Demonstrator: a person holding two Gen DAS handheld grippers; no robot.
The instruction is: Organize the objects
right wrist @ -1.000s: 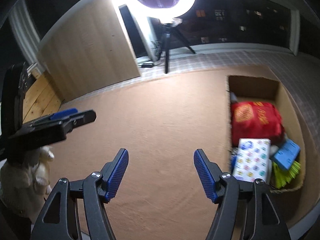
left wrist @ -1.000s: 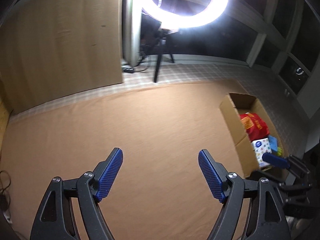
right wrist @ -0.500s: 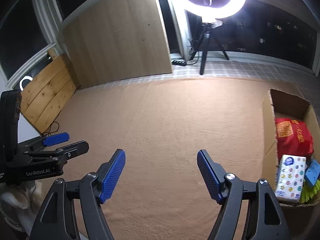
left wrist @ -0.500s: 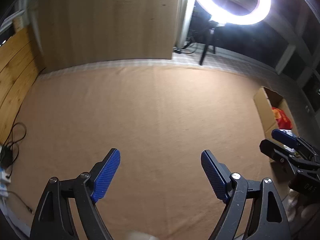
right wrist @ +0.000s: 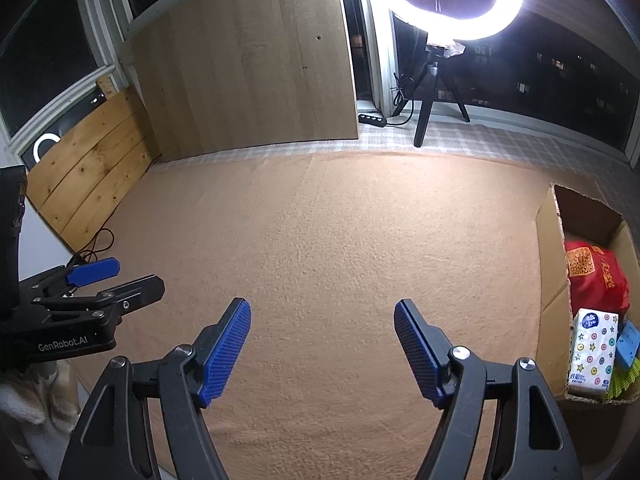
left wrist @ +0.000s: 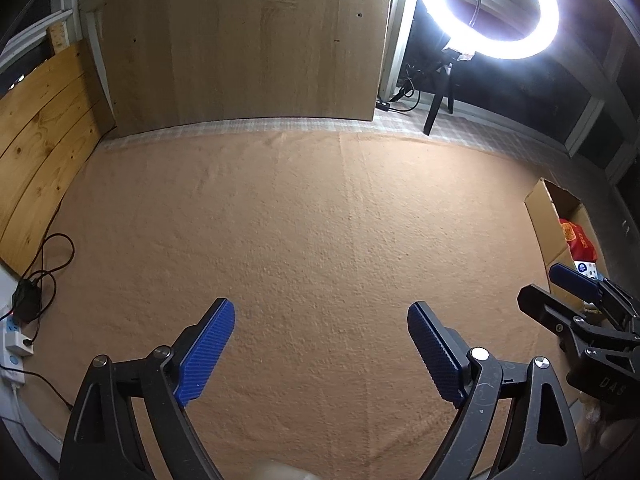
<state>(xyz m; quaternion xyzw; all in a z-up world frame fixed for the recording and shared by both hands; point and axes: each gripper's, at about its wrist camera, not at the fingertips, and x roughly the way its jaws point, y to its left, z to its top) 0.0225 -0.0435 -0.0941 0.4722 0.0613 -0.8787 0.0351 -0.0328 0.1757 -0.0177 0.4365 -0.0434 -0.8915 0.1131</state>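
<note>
Blue-padded left gripper [left wrist: 320,344] jaws opening, nothing between them, over bare carpet [left wrist: 300,220]. Right gripper [right wrist: 322,344] spread wide, empty too. Cardboard box [right wrist: 550,264] at right holds red bag [right wrist: 596,276], tissue pack [right wrist: 592,352]; other contents cut off.

Looking down over a tan carpet [right wrist: 320,240]. Right gripper [right wrist: 322,354] hanging above it, jaws apart, nothing between. Left gripper [right wrist: 116,278] at the left edge, jaws opening and empty. Cardboard box [right wrist: 550,264] at right, holding a red bag [right wrist: 596,276], a tissue pack [right wrist: 592,352], blue and yellow-green bits. Ring light [right wrist: 452,0] blazing beyond.
</note>
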